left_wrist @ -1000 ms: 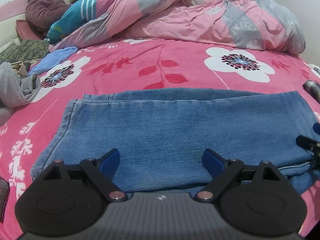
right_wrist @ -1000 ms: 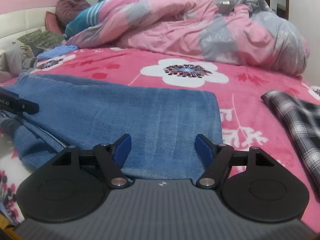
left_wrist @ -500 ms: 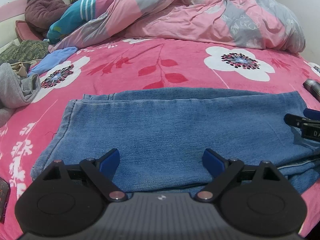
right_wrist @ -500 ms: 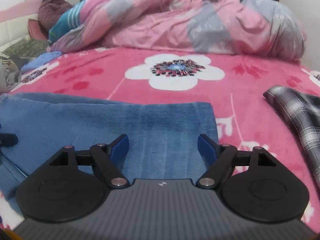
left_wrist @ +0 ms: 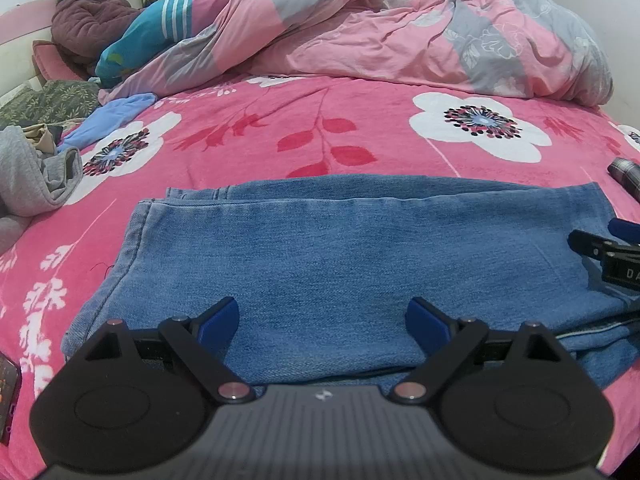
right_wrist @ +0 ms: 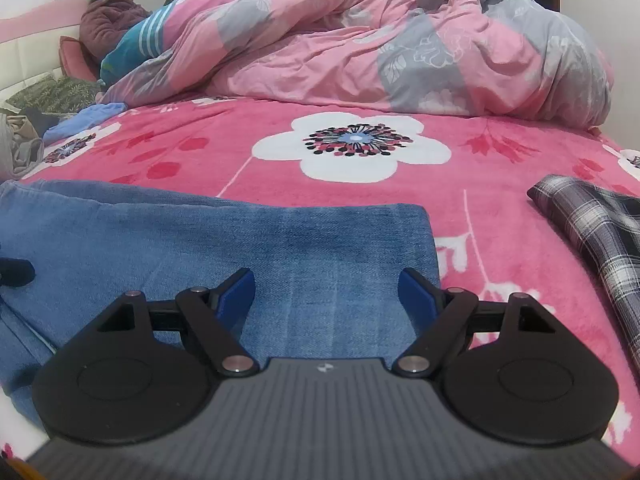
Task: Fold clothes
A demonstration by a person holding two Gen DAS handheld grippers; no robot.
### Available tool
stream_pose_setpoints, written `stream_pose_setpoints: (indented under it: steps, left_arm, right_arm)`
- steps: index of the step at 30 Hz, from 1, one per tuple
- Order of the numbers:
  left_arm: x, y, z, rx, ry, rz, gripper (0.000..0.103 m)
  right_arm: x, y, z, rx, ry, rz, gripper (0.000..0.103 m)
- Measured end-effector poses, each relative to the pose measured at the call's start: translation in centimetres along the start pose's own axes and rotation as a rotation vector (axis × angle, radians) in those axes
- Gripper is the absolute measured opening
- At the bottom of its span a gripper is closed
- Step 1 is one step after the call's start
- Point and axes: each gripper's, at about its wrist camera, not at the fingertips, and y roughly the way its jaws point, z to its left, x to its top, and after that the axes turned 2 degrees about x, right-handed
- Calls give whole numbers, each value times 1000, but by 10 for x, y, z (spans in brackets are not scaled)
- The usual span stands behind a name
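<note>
Item: folded blue denim jeans (left_wrist: pixel 352 256), lying flat on the pink flower-print fleece blanket (left_wrist: pixel 360 128) of the bed, directly ahead of and under both grippers.

Left gripper (left_wrist: pixel 322 318): jaws wide, nothing btwn the blue pads; jeans' near edge sits just below its fingertips, hem stack off to its left.

Right gripper (right_wrist: pixel 328 292): jaws wide apart, nothing gripped; folded end of the jeans just ahead of it, square corner beyond its right finger.

Handling (judged): denim is heavy for cloth, semi-stiff, holds a crease, not slippery, not fragile. Layers are thick, so a wide jaw is needed; thin pinch may catch top layer only. Fleece under it likely grips, so lift rather than drag.

Where to take hold (judged): near edge, one gripper per side, thru all layers; or right-hand folded end w/ both corners, carry over toward the hems.

Also near:
- dark plaid checked cloth (right_wrist: pixel 592 232), well to right of right gripper.
- grey knit garment (left_wrist: pixel 28 176), far left of left gripper.
- pink/grey rumpled duvet (left_wrist: pixel 400 28), far ahead; a person lies beyond it.
</note>
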Motion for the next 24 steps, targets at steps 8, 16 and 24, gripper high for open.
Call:
stream_pose_setpoints:
  steps: [8, 16, 24]
  left_arm:
    - [0, 0, -1, 2, 2, 0, 93]
    - [0, 0, 0, 3, 2, -1, 93]
    - [-1, 0, -1, 4, 2, -2, 93]
  right_arm:
    - [-1, 0, 1, -2, -2, -7, 80]
    - [-1, 0, 0, -2, -5, -7, 80]
    - [-1, 0, 1, -3, -7, -7, 80]
